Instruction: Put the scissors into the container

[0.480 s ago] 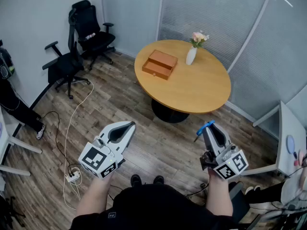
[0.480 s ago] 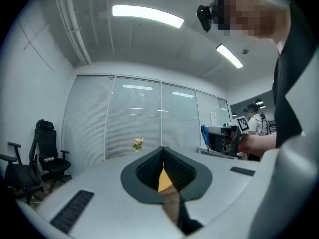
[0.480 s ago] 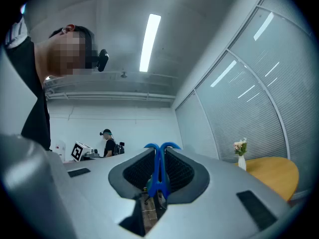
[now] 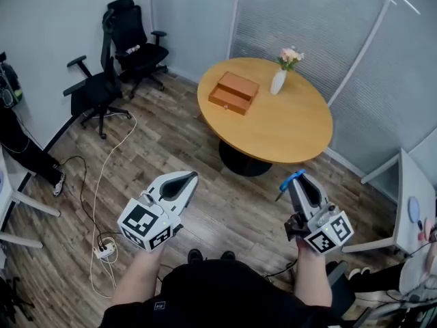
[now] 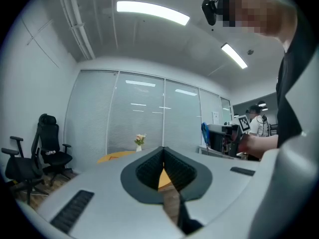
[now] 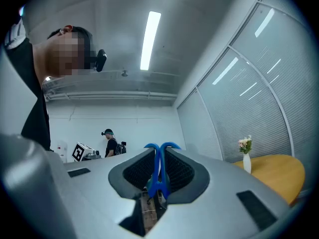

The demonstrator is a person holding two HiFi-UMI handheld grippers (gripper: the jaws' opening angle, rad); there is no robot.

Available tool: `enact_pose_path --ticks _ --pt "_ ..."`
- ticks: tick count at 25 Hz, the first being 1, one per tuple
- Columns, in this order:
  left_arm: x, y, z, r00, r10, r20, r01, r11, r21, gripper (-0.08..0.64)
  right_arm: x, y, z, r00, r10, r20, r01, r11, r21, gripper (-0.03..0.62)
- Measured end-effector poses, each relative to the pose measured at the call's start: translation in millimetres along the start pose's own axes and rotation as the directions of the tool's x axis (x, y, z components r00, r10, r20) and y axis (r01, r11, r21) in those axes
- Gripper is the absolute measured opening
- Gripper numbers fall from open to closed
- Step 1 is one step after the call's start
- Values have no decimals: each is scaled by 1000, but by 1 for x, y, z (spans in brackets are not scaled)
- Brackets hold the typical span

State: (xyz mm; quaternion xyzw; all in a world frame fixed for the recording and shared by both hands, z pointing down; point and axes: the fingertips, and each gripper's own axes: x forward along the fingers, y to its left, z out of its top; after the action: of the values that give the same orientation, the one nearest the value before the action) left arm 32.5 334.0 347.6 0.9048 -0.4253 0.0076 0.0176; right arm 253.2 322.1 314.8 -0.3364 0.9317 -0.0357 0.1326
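Scissors [image 6: 158, 176] with blue handles sit clamped between the jaws of the right gripper [image 4: 295, 182], held low in front of the person and well apart from the wooden container [image 4: 234, 92] on the round table [image 4: 293, 132]. The left gripper [image 4: 190, 178] is closed on nothing, its jaws together. On this showing the pick-up is done and the carry is in hand. The next move calls for a walk forward to the table, then a reach across its near rim to bring the scissors over the container before letting go. Whether the container's top stands open cannot be told from here. The plank floor [image 4: 225, 203] between person and table offers open room. A white cable [image 4: 102, 173] and two office chairs [image 4: 113, 63] lie off to the left. A flower vase [image 4: 278, 80] stands near the container, on its far right side, the one thing a careless reach could clip.
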Motion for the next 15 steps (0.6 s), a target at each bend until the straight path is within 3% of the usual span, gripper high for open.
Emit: enact_pose_path --ticks 4,11,15 --pt "-4 9 6 998 -41 44 43 998 -53 14 19 14 -3 1000 28 -4 -28 1000 -4 81" --pt "-25 25 14 992 -91 91 95 995 -39 14 44 40 -13 999 31 -5 -31 999 -15 81" --pt "-23 46 6 996 -69 62 71 997 -27 14 53 40 -20 1000 18 -21 -18 1000 -9 81"
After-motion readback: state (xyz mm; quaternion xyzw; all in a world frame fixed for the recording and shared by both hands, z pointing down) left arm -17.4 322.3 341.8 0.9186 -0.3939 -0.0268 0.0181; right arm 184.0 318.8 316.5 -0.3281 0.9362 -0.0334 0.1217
